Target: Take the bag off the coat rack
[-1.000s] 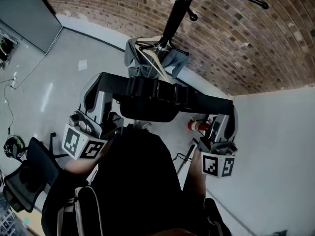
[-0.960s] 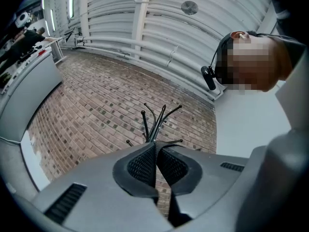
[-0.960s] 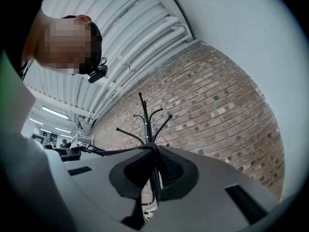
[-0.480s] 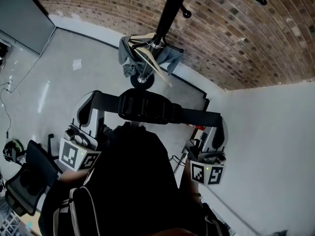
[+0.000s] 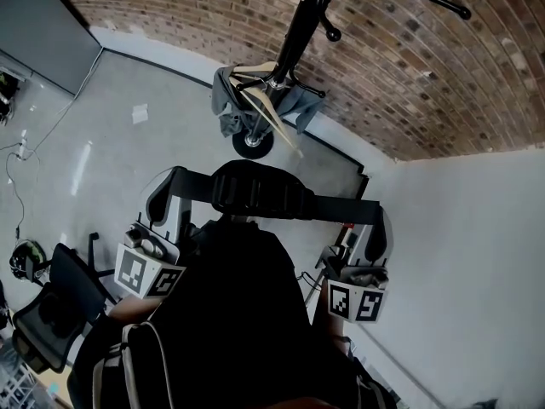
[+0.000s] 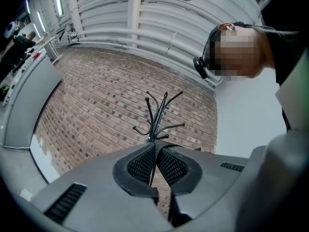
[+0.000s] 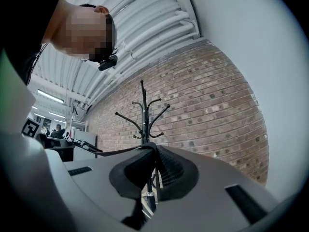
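Note:
The black bag strap with its padded shoulder piece (image 5: 255,190) is stretched level between my two grippers, clear of the coat rack (image 5: 300,32). The dark bag (image 5: 238,305) hangs below it against the person's body and is hard to tell from the clothing. My left gripper (image 5: 163,196) is shut on the strap's left end (image 6: 155,154). My right gripper (image 5: 377,227) is shut on its right end (image 7: 153,152). The bare black coat rack (image 6: 157,116) (image 7: 143,111) stands ahead against the brick wall, its hooks free.
A grey garment (image 5: 228,100) and a wooden hanger (image 5: 266,102) lie around the rack's round base (image 5: 253,145). A white wall (image 5: 477,254) closes the right side. A black office chair (image 5: 51,301) and a floor cable (image 5: 17,156) are at the left.
Both grippers and the strap have come down and back from the rack toward the person. The rack's base, hidden behind the strap a second ago, now shows.

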### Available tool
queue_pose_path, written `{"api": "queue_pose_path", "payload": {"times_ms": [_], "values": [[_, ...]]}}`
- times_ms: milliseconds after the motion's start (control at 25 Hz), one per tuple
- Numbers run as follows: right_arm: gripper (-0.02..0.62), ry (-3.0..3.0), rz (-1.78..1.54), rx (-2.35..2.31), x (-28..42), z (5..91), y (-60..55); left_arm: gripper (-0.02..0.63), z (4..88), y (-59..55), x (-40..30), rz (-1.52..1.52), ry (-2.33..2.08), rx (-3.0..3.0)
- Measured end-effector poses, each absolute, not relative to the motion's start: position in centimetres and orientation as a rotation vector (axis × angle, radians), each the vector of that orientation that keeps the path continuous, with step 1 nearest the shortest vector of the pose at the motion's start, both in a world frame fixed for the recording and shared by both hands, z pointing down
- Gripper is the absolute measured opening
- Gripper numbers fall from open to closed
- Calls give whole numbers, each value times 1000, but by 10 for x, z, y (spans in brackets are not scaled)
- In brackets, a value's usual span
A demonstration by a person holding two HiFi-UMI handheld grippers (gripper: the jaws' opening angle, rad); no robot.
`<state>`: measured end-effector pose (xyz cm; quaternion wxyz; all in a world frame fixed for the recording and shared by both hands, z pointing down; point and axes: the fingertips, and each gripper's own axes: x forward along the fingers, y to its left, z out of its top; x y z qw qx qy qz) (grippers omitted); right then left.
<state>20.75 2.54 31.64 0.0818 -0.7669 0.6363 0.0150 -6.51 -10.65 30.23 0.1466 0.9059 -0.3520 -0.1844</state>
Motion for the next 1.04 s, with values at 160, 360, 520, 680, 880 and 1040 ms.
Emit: {"api": "queue_pose_path", "payload": {"times_ms": [160, 360, 520, 680, 880, 1040], "values": [[21, 1921, 51, -2316, 207, 318, 17, 21, 302, -112, -65, -520, -1004, 2621], [21, 1925, 53, -2309, 207, 318, 13, 21, 302, -115, -64, -524, -1019, 2624], [21, 1959, 54, -2281, 202, 318, 6, 21, 300, -117, -63, -551, -1038, 2627], [21, 1983, 55, -2251, 200, 317, 2, 21, 300, -115, -63, -552, -1034, 2625], [21, 1998, 61, -2238, 197, 316, -1, 21, 302, -116, -61, -525, -1062, 2648], [21, 1992, 37, -2235, 194, 319, -2, 21, 304, -115, -59, -517, -1047, 2638]]}}
